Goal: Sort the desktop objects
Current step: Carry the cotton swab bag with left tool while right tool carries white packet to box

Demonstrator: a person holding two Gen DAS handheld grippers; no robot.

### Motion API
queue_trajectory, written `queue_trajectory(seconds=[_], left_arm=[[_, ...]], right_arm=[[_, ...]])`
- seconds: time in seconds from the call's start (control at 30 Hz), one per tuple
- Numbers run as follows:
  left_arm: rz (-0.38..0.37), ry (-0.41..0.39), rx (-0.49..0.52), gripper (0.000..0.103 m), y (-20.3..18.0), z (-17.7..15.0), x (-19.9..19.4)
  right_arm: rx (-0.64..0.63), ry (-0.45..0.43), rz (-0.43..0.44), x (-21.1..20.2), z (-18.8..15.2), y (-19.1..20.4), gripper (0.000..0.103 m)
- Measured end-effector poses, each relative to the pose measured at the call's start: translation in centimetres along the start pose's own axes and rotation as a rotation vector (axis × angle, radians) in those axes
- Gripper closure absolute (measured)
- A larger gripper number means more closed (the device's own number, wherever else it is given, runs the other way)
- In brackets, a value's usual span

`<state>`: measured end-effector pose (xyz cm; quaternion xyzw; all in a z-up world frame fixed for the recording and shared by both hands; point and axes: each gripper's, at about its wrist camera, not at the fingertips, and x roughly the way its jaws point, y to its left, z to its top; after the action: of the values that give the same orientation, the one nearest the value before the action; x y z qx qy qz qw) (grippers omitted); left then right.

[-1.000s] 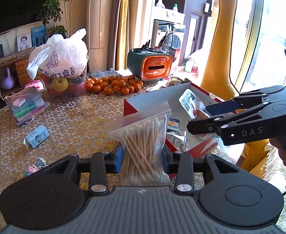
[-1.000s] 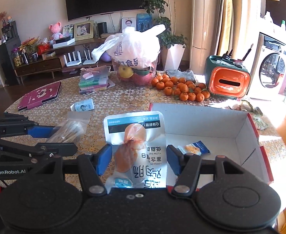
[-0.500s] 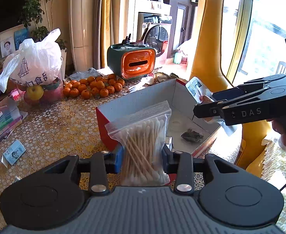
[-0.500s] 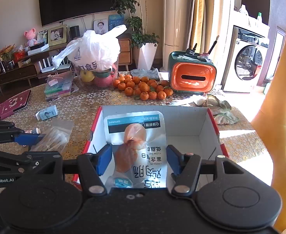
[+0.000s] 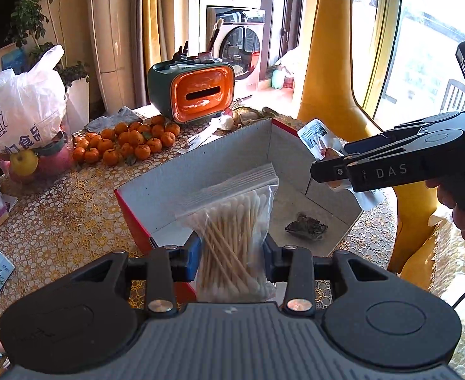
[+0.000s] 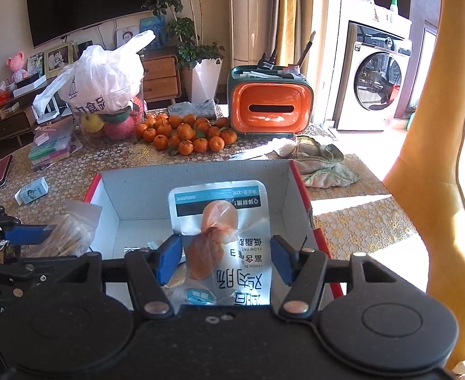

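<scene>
Gripping a clear zip bag of swabs (image 5: 232,234), our left gripper (image 5: 231,250) has both pads pressed into the bag's sides. Bag stands upright w/ zip strip on top; wooden sticks inside run mostly vertical, fanned a bit. It hangs over the near corner of the box (image 5: 200,171), red outside, grey inside.

Our right gripper (image 6: 226,258) is clamped on a silver snack pouch (image 6: 226,221) w/ an orange-pink sausage pictured; long axis points away from us, print reads upside down. It sits above the box interior.

The pouch's near end is cut off by the gripper body. 1 dark packet (image 5: 307,226) lies on the box floor; we can't read it.
</scene>
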<state>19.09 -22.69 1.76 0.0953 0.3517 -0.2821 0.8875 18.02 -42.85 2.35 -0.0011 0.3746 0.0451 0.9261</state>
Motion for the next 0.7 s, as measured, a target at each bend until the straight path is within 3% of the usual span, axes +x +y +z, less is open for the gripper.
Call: queue_trajectory(seconds=[0.7], left_arm=[[-0.001,0.108,0.067,0.066,-2.2,0.9,6.9]], right_arm=[[0.039,0.081,-0.023,6.2,0.0,-2.3,0.042]])
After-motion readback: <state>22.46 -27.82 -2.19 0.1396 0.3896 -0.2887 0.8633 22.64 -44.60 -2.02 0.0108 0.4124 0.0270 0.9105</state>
